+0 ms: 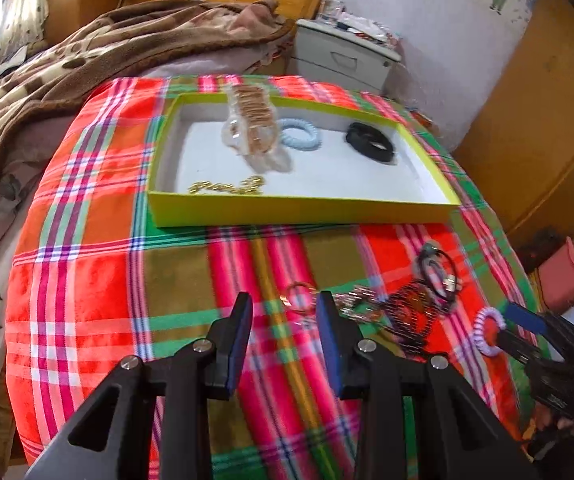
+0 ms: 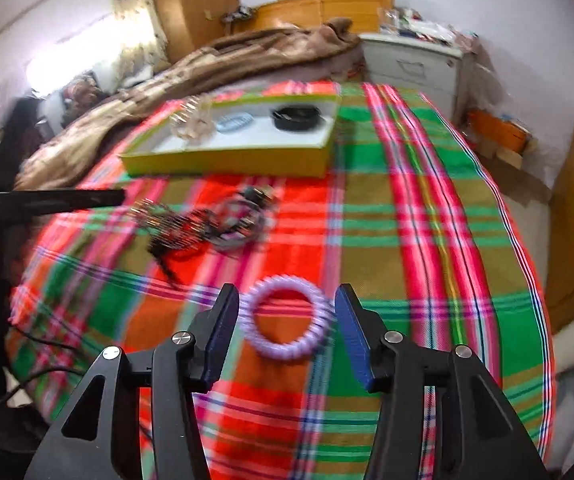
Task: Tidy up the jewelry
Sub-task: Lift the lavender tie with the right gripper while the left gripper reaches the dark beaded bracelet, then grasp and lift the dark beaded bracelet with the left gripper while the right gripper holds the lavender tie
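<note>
The right claw (image 2: 287, 320) is spread wide, and the lilac spiral hair tie (image 2: 289, 317) lies flat on the plaid cloth (image 2: 387, 240) between its two blue pads (image 2: 349, 336), not yet pinched; in the left wrist view the same ring (image 1: 487, 332) sits at the tip of that claw. To take it well, I think the claw should come down until the pads stand on both sides of the coil, then close gently, because the ring is soft and springy and can jump away if it is squeezed on the edge only. Pinching one side of the ring could be more safe than pressing the whole circle. The left claw (image 1: 283, 316) is also released and grasps nothing; it hovers above the cloth, just near a thin ring-shaped piece (image 1: 301, 298). Farther, to the left of the lilac tie in the right wrist view, a tangled pile of dark jewelry (image 2: 207, 220) waits on the cloth. At the far side stands the yellow-green tray (image 1: 299, 210), which already contains a gold chain (image 1: 227, 187), a packet of gold pieces (image 1: 253, 120), a pale blue spiral tie (image 1: 301, 134) and a black band (image 1: 371, 142). The free white floor in the near right part of the tray seems a good place for the lilac tie.
</note>
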